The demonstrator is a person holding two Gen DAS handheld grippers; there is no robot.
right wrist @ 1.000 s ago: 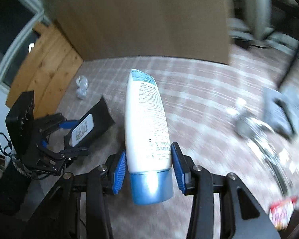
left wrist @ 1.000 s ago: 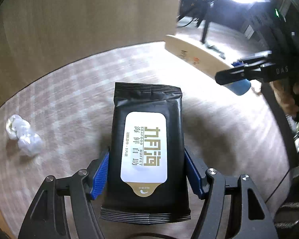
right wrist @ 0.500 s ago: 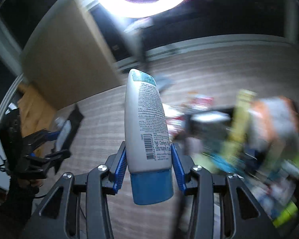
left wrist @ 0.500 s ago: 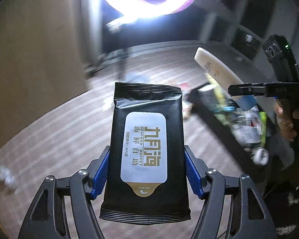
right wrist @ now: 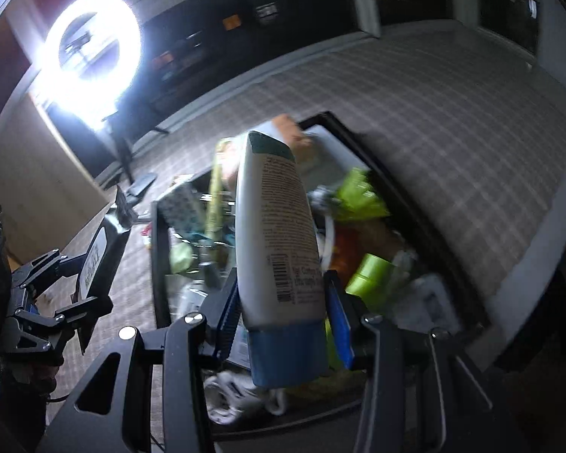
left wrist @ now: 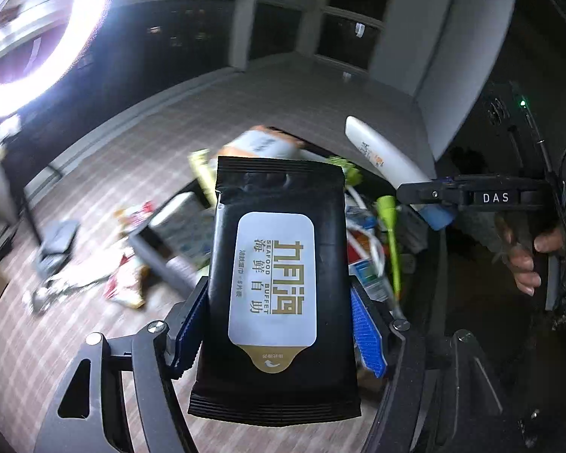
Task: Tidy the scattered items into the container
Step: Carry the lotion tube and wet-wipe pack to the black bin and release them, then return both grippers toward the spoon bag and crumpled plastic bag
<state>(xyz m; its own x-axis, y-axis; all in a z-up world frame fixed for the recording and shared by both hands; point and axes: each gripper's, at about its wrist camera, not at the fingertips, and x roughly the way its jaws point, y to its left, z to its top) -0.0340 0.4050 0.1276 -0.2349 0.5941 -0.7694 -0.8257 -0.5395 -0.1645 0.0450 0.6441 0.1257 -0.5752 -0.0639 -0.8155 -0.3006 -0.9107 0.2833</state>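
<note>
Dim room with dark windows behind and a ring light (right wrist: 90,56) glaring at the far left; the floor was covered in a checked carpet (right wrist: 452,120). On it we saw a dark-rimmed container (right wrist: 362,151), already packed with green packets, cables and blurred wrappers. More litter lay on the carpet off the container's left edge: a red-and-white wrapper (left wrist: 126,287) and a dark flat item (left wrist: 56,241), both blurred.

The left gripper (left wrist: 279,324) was clamped on a black wet-wipe pack (left wrist: 279,264), blue pads pressing both long sides, label facing us, held above the container's near left part. The right gripper (right wrist: 283,317) was clamped on a white lotion bottle (right wrist: 275,234) just above its blue cap (right wrist: 286,355), cap nearest the camera, bottle tilted over the container's middle. In the left view a hand (left wrist: 524,253) gripped the right tool. Neither item touched the container contents as far as we could tell.
</note>
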